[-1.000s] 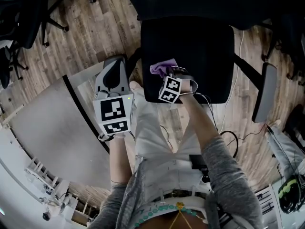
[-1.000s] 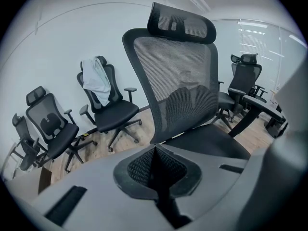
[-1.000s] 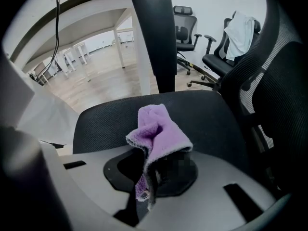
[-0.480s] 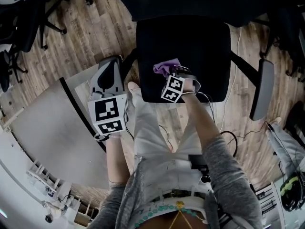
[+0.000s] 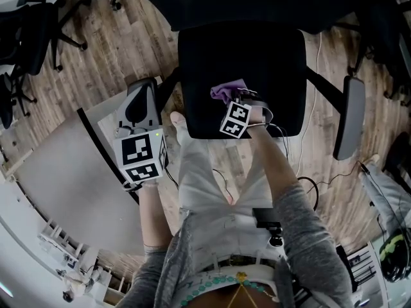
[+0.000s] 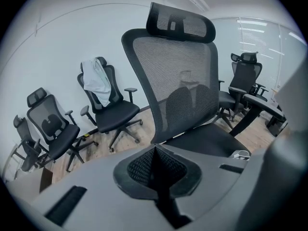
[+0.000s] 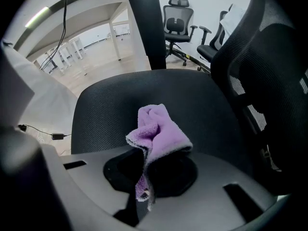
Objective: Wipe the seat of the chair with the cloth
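Right gripper [image 7: 144,177] fingers clamped on purple cloth [image 7: 159,129], over near part of black chair seat [image 5: 257,56]. Left gripper [image 6: 156,170] fingers pressed together, empty, left of seat.

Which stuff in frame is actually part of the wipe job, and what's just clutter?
In the job:
purple cloth
right gripper, shut on it
chair seat

Lying about:
left gripper, shut, empty
spare office chairs
white garment draped on one
floor cable

Head view: steeply down; gripper views: right low over seat [image 7: 144,88] (shared), left toward backrest [image 6: 183,76].
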### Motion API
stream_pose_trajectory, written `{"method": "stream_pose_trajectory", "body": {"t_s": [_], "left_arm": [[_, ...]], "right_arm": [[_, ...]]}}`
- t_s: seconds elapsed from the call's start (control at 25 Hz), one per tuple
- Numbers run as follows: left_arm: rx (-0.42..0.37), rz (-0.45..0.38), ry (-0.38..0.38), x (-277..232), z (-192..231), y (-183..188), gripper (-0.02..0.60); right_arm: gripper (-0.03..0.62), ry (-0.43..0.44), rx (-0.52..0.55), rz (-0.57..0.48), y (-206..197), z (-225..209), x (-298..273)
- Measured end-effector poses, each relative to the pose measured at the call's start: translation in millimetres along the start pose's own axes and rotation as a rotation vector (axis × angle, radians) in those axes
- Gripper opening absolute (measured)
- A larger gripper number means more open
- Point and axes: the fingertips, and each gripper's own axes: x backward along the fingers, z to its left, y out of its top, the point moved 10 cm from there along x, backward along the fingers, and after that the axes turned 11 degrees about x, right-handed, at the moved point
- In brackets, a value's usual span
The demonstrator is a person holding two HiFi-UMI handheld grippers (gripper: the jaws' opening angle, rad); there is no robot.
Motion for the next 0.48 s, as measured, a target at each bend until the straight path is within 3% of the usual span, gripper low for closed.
{"method": "stream_pose_trajectory", "body": {"t_s": [0.48], "left_arm": [[-0.004, 0.002, 0.006, 0.1, -2.0, 1.4, 0.008]], "right_arm": [[0.048, -0.003, -0.028, 0.065, -43.0, 0.8, 9.0]]}}
